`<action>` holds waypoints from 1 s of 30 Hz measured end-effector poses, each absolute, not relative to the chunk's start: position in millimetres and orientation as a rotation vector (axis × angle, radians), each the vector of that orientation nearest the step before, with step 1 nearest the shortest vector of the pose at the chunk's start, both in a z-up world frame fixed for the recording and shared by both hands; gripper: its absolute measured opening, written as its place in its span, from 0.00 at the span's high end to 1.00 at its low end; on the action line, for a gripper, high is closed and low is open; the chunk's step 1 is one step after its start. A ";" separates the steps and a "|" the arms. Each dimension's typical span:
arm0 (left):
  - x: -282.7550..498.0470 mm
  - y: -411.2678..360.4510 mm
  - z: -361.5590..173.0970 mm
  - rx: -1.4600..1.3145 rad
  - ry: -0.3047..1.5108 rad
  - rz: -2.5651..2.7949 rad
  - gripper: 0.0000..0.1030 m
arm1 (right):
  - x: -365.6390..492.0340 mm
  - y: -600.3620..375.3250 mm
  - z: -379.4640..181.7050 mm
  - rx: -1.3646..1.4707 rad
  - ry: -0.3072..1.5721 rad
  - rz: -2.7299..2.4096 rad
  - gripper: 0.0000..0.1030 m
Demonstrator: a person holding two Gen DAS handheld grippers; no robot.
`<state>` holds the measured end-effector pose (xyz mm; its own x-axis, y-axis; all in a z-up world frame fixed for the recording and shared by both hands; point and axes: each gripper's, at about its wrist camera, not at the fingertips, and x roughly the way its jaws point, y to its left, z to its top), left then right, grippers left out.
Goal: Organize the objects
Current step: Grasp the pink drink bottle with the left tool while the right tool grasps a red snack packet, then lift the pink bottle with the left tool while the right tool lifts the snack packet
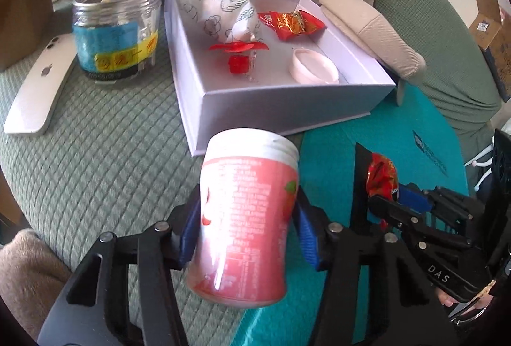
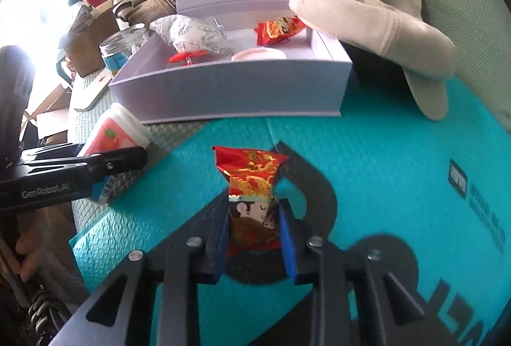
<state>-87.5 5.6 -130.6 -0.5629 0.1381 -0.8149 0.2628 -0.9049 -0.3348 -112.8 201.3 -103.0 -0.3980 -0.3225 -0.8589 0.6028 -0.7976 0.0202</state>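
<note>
From the left wrist view, the left tongs (image 1: 247,218) are clamped on a pink bottle (image 1: 246,218), lidless and tilted, held above the green quilted cover (image 1: 95,148) just in front of the open white box (image 1: 281,96). Inside the box lie a patterned pouch (image 1: 217,7), a red snack packet (image 1: 292,25), a red toy (image 1: 238,53) and a white lid (image 1: 314,66). A clear jar (image 1: 116,29) and a white phone (image 1: 40,84) sit left of it.

From the right wrist view, the right tongs (image 2: 255,227) pinch a red candy wrapper (image 2: 252,186) upright over the teal mat (image 2: 383,154), near the box's front wall.
</note>
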 end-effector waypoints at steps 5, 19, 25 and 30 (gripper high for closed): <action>-70.0 12.0 -131.4 1.410 0.673 -2.659 0.51 | -99.4 200.7 -101.8 1.290 0.447 -2.226 0.73; -45.9 7.2 -126.7 1.397 0.876 -2.728 0.51 | -88.7 185.7 -68.3 1.255 0.520 -2.338 0.50; -52.1 13.2 -122.9 1.382 0.802 -2.746 0.51 | -104.2 186.2 -90.3 1.339 0.547 -2.294 0.36; -55.0 10.2 -126.7 1.415 0.797 -2.728 0.51 | -107.2 188.0 -104.6 1.345 0.582 -2.203 0.36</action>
<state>-55.0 10.2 -126.7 -0.6020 0.2522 -0.7577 0.1953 -0.8735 -0.4459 -107.2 188.0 -104.6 -0.3937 -0.1857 -0.9003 0.6062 -0.7887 -0.1024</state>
